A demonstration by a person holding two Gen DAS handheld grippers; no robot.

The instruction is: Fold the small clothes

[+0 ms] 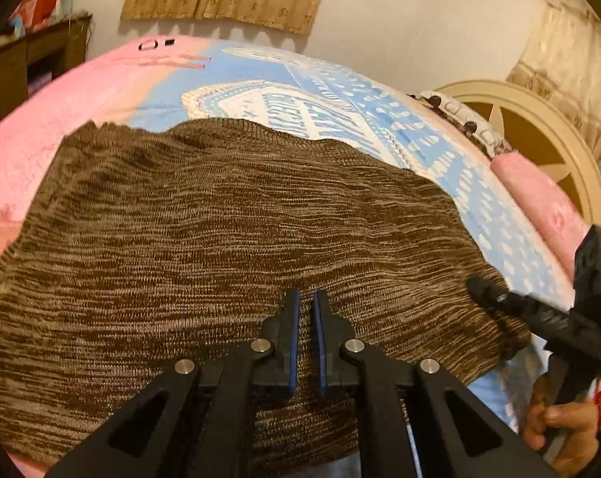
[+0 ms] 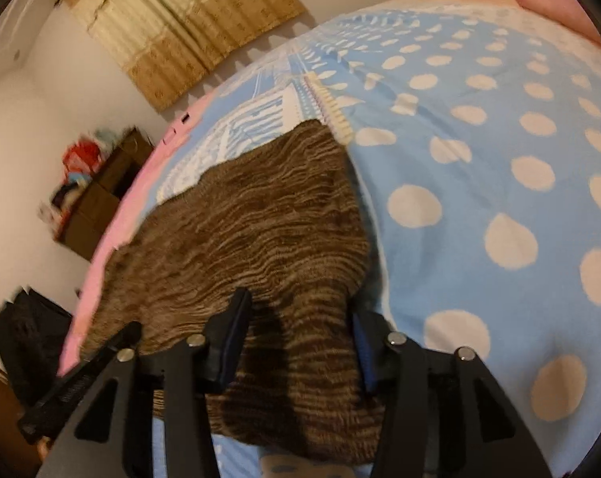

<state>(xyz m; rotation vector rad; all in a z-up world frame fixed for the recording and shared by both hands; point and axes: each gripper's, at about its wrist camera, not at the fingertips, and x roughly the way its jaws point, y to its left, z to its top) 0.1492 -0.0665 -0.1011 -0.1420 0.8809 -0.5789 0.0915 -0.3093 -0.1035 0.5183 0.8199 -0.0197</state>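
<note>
— So how will that brown knit garment [image 1: 236, 239] handle?

— Soft and floppy, I'd judge; light, a loose knit that drapes and stretches. Best taken at an edge or corner, pinching all layers.

— Where does it lie?

— Spread on the bed, over the blue dotted blanket [image 2: 480, 159], with pink bedding [image 1: 41, 139] beyond its far side.

— And the left gripper [image 1: 304, 302]?

— Its fingers are nearly together, a thin slit between the blue pads, nothing visibly held. They hover over the garment's near middle.

— The right gripper [image 2: 300, 314]?

— Fingers spread wide, straddling a raised fold of the knit at the garment's right corner. The cloth sits between them, not yet pinched.
</note>
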